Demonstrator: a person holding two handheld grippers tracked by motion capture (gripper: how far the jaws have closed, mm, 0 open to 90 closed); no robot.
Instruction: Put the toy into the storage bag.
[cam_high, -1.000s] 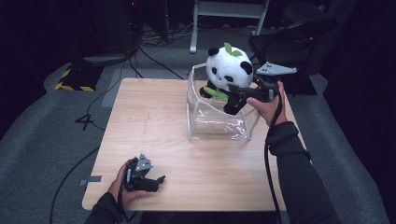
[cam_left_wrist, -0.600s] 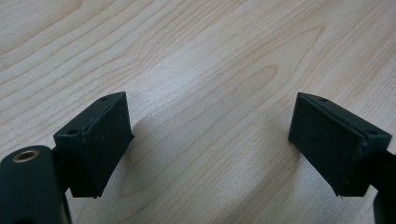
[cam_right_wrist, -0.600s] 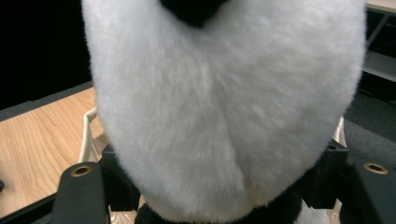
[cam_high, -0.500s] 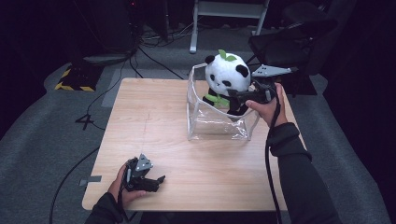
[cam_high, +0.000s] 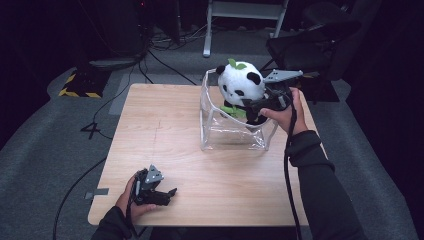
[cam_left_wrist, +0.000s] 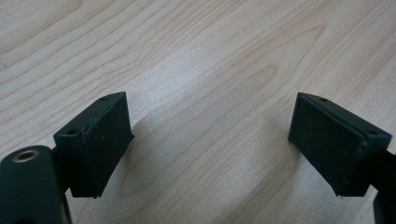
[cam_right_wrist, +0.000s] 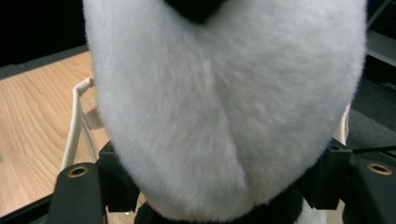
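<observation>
One panda (cam_high: 241, 88), clamped by the right gripper (cam_high: 256, 106), has sunk lower into the clear bag (cam_high: 220, 135) — placing nearly done. Left gripper (cam_high: 159, 194) idle on the table (cam_high: 165, 115), jaws wide.

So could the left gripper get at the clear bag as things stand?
Probably yes: the left gripper sits open near the front edge, and bare table lies between it and the clear bag.
</observation>
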